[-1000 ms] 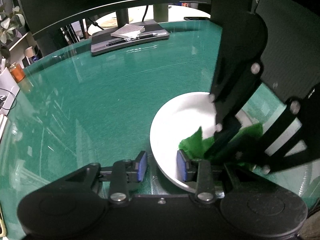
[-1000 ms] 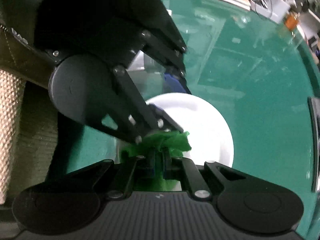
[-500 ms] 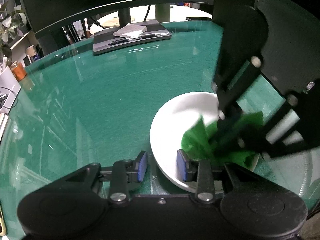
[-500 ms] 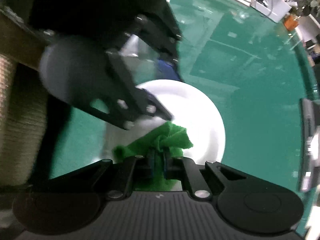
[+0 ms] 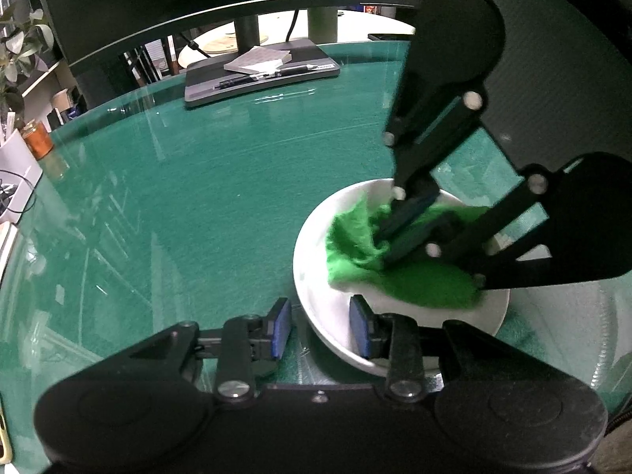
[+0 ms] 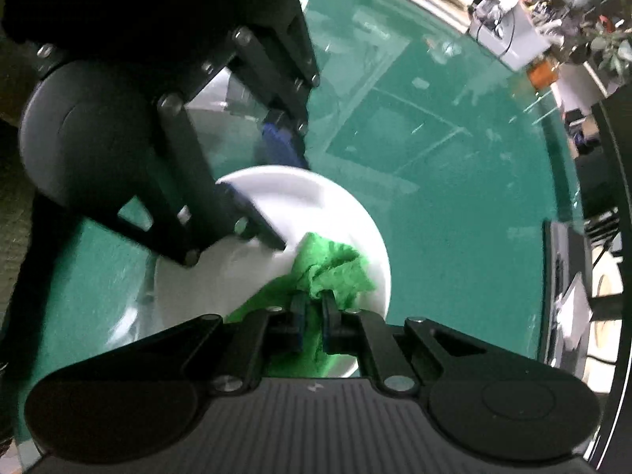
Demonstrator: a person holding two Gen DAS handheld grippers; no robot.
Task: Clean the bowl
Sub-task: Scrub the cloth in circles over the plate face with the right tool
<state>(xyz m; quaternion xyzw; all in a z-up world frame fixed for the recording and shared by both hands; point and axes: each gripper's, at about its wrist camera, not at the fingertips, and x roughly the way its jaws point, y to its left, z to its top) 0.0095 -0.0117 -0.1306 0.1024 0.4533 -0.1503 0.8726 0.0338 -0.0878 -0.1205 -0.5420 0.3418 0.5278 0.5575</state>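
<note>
A white bowl [image 5: 316, 272] sits on the green glass table. My left gripper [image 5: 320, 328] is shut on its near rim, one blue pad [image 5: 357, 330] inside and the other outside. A bright green cloth [image 5: 355, 245] lies bunched inside the bowl. My right gripper [image 5: 385, 243] comes down from the upper right, shut on the cloth and pressing it against the bowl's inner surface. In the right wrist view the cloth [image 6: 331, 268] is pinched between the right gripper's [image 6: 312, 316] pads over the bowl [image 6: 316, 197], with the left gripper [image 6: 282, 197] astride the far rim.
A dark monitor base [image 5: 260, 75] with pens and a paper pad stands at the table's far edge. An orange jar [image 5: 37, 142] and cables sit at the far left. Wide bare green tabletop [image 5: 177, 197] stretches left of the bowl.
The right gripper has swept the cloth across the bowl's inside, from the near right toward the left and middle, turning as it went. The left gripper and the bowl stayed put.
</note>
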